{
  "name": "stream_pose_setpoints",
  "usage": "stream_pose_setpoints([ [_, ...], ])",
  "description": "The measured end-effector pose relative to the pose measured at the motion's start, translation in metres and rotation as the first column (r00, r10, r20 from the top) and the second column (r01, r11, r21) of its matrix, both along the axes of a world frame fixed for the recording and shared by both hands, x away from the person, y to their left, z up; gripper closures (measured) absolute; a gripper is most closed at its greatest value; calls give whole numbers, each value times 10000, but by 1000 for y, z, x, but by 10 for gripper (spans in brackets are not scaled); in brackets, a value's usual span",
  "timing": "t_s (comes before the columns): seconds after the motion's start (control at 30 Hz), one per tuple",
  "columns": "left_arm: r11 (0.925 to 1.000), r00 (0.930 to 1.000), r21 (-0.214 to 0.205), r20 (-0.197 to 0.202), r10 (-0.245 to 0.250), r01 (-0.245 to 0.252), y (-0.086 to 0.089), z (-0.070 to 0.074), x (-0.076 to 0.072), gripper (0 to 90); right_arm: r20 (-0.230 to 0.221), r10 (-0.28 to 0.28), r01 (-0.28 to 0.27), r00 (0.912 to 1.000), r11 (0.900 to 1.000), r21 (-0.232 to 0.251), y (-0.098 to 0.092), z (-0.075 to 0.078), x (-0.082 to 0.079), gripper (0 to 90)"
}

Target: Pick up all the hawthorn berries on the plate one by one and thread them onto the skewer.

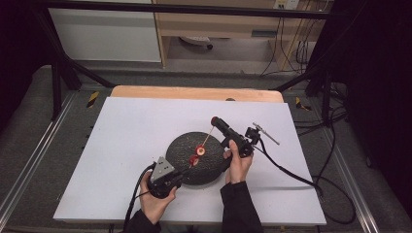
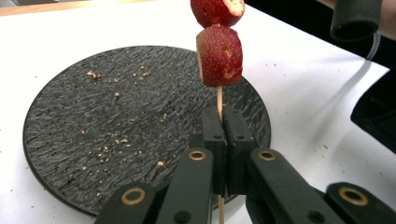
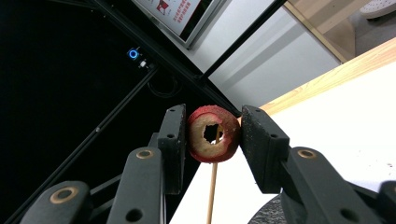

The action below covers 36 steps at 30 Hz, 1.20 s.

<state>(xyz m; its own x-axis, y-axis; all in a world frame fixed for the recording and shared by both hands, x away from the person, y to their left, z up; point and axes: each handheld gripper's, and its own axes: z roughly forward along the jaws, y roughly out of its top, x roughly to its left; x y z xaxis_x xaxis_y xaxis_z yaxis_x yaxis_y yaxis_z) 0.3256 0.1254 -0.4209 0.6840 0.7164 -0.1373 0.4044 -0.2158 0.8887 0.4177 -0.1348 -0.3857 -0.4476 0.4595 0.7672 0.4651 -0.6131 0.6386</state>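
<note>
Left gripper (image 2: 219, 122) pinches wooden skewer (image 2: 219, 98), two red fruit pieces (image 2: 219, 56) threaded above, over crumbed black slate plate (image 2: 93, 126). Right gripper (image 3: 212, 135) clamps a cored red fruit ring (image 3: 213, 134), skewer tip at its hole. High view: white table (image 1: 126, 126), wood edge behind, black frame, grey floor; both hands near plate, skewer slanting between.

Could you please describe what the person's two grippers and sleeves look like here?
Both sleeves are dark. The left gripper is black with a grey three-cornered plate on top and a black cable. The right gripper is black too, trailing a black cable. The jaws carry brass-coloured rivets.
</note>
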Motion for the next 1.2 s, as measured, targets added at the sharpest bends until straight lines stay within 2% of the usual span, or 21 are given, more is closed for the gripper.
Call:
stream_pose_setpoints([
  [0.13,9999,9998,-42,-167,92,-93,-4,0,2,885,8,-53,53,10000,10000,14,2,-2,-1,622],
  [0.33,9998,9998,-106,-3,194,-194,-7,0,1,885,28,-95,95,10000,9999,90,1,-1,0,622],
  [0.4,9996,9997,-147,-18,251,-251,-9,-1,1,886,-7,-112,112,9999,9996,259,1,0,-1,623],
  [0.47,9993,9992,-93,125,373,-372,-12,-3,0,886,-30,-150,151,9999,9991,388,1,0,-1,624],
  [0.53,9987,9987,-238,223,449,-444,-14,-3,-2,886,-22,-225,226,9997,9991,353,0,1,-1,624],
  [0.7,9977,9965,-238,524,646,-634,-15,-3,-5,887,-141,-396,401,9991,9984,401,0,1,-1,624],
  [0.93,9971,9956,-199,574,743,-733,-16,-7,-6,887,-322,-453,465,9985,9982,375,0,1,-1,626],
  [1.2,9949,9950,-497,435,897,-875,-20,-7,-5,887,-521,-313,341,9982,9980,541,4,-1,1,625],
])
